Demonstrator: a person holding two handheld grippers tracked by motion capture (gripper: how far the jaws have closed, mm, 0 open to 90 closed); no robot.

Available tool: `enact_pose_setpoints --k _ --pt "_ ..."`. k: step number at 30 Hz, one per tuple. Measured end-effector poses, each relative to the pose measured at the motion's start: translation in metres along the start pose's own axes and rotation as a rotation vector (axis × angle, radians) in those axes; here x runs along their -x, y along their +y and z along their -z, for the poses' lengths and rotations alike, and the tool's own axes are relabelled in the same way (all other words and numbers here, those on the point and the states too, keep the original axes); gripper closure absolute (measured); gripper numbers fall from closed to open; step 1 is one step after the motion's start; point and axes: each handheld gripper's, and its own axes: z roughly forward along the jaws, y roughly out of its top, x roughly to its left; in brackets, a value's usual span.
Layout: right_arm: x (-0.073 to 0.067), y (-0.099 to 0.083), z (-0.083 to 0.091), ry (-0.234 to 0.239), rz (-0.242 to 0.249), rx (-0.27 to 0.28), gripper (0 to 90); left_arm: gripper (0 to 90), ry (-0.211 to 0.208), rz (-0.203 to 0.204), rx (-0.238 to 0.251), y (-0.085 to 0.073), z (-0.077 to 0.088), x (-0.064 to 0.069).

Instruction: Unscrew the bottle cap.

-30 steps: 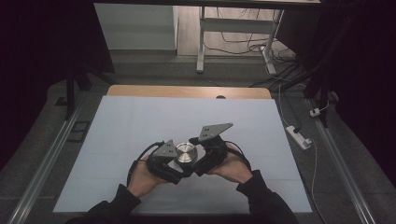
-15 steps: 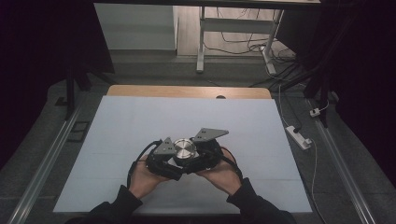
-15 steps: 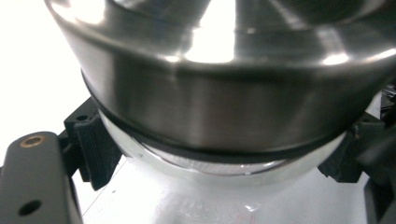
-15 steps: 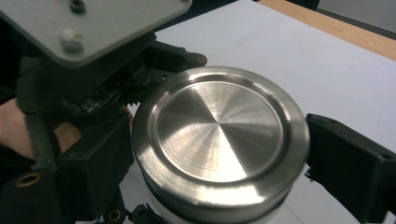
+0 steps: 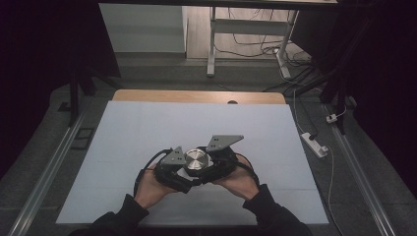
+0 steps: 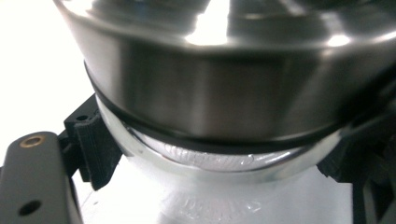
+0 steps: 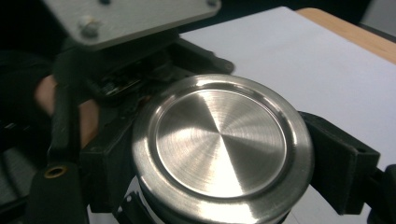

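While high view gives us lid (image 5: 196,160) top, left gripper (image 6: 201,186) view adds glass jar (image 6: 210,161) under it; left clamps jar, right gripper (image 7: 219,163) just closed on lid; hands low, near table (image 5: 147,123) front edge

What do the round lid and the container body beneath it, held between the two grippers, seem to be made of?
Round lid: likely stainless steel, brushed; fine circular grain and radial sheen. Container body: seemingly clear glass or plastic, with faint embossing; a black ring, maybe rubber, sits above it.
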Motion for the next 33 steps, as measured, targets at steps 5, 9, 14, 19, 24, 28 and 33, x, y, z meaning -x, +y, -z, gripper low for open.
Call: enact_pose_setpoints --k 5,9,14,19,24,28,33 --pt "0.009 -0.003 0.003 0.124 0.062 -0.005 18.4 15.3 -0.057 -0.029 0.003 0.0 -0.001 0.001" --pt "0.014 -0.004 0.006 0.2 0.1 -0.007 18.4 15.3 -0.092 -0.052 0.006 0.0 -0.002 0.003" --pt "0.015 -0.005 0.009 0.236 0.127 -0.015 17.9 15.3 -0.096 -0.07 -0.001 0.0 -0.003 0.005" --pt "0.011 0.0 0.01 0.173 0.071 -0.035 9.2 15.4 -0.05 -0.042 0.008 0.0 -0.001 0.003" --pt "0.003 0.007 0.013 0.068 -0.009 -0.036 4.1 15.4 0.022 0.0 0.013 -0.001 0.001 0.0" --pt "-0.005 0.009 0.01 -0.048 -0.033 -0.031 7.4 15.4 0.063 0.026 0.017 -0.001 0.002 0.0" --pt "-0.012 0.007 0.002 -0.117 -0.057 -0.007 12.7 15.4 0.093 0.041 0.018 0.0 0.002 0.001"
